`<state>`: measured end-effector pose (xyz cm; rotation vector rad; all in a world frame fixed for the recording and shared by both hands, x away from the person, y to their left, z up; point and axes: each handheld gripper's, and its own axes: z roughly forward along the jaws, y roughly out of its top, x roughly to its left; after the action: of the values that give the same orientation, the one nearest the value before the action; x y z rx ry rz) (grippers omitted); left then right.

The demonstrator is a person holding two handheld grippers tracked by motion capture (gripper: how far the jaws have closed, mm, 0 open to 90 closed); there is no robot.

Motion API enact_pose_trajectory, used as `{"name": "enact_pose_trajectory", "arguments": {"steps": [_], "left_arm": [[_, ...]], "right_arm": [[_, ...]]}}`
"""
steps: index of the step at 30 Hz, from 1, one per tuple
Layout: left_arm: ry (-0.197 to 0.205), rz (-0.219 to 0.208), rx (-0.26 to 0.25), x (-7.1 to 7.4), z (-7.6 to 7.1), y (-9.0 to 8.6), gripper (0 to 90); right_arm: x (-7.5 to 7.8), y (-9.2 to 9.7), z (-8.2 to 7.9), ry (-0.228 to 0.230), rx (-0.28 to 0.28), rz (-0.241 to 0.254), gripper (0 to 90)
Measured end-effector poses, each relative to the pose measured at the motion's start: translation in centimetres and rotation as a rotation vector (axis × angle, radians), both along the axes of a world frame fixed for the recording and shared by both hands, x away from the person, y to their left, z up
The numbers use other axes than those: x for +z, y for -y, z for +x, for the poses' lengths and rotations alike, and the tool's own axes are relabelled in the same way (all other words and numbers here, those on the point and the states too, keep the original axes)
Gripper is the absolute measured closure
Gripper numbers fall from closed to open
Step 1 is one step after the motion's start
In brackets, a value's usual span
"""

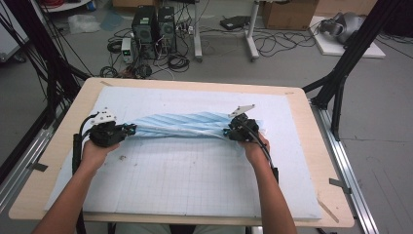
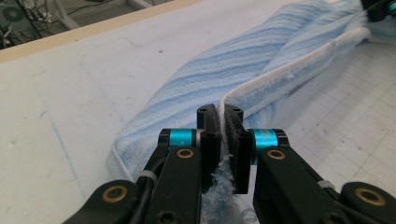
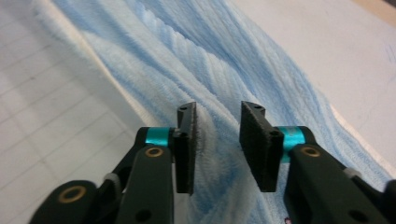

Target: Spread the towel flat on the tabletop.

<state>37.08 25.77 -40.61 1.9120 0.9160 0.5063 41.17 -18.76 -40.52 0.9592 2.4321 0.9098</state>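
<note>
Risk assessment, towel stretched and bunched between both grippers above white grid mat. Left gripper: jaws together, clamped on white hem. Right gripper: jaws apart, cloth lying between, pads not visibly pressing. Probable failure: right end slipping free under tension, from that loose hold. Secondary: hem pulling out of left grip, fold collapsing unevenly onto mat.

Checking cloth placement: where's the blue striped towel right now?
In the high view, the blue striped towel lies bunched across the white mat's far half, between left gripper and right gripper.
</note>
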Motion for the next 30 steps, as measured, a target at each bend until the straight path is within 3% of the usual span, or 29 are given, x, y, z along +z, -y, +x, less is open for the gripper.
{"name": "enact_pose_trajectory", "arguments": {"steps": [4, 10, 13, 18, 22, 24, 30], "left_arm": [[-0.001, -0.002, 0.004, -0.1, 0.1, 0.0, 85.5], [0.0, 0.001, 0.005, -0.1, 0.1, 0.0, 85.5], [-0.003, -0.003, 0.011, -0.2, 0.2, -0.1, 85.5], [-0.003, -0.003, 0.011, -0.2, 0.3, -0.1, 85.5], [-0.003, -0.004, 0.011, -0.3, 0.4, -0.1, 85.5], [-0.003, -0.005, 0.015, -0.3, 0.4, 0.0, 85.4], [-0.005, 0.0, 0.029, -0.5, 0.6, -0.1, 85.1]], "right_arm": [[0.6, -1.4, -1.2, -0.001, 0.123, 0.062, 73.4], [-0.1, -3.0, -2.2, -0.084, 0.256, 0.079, 73.8], [-0.9, -3.7, -2.2, -0.117, 0.275, 0.049, 69.9], [-2.6, -3.9, -1.3, -0.139, 0.242, -0.019, 64.9], [-2.7, -3.6, -0.8, -0.136, 0.232, 0.004, 73.4], [-2.7, -3.5, -0.8, -0.153, 0.225, 0.01, 88.0], [-2.5, -4.0, -1.8, -0.234, 0.288, 0.049, 88.4]]}}
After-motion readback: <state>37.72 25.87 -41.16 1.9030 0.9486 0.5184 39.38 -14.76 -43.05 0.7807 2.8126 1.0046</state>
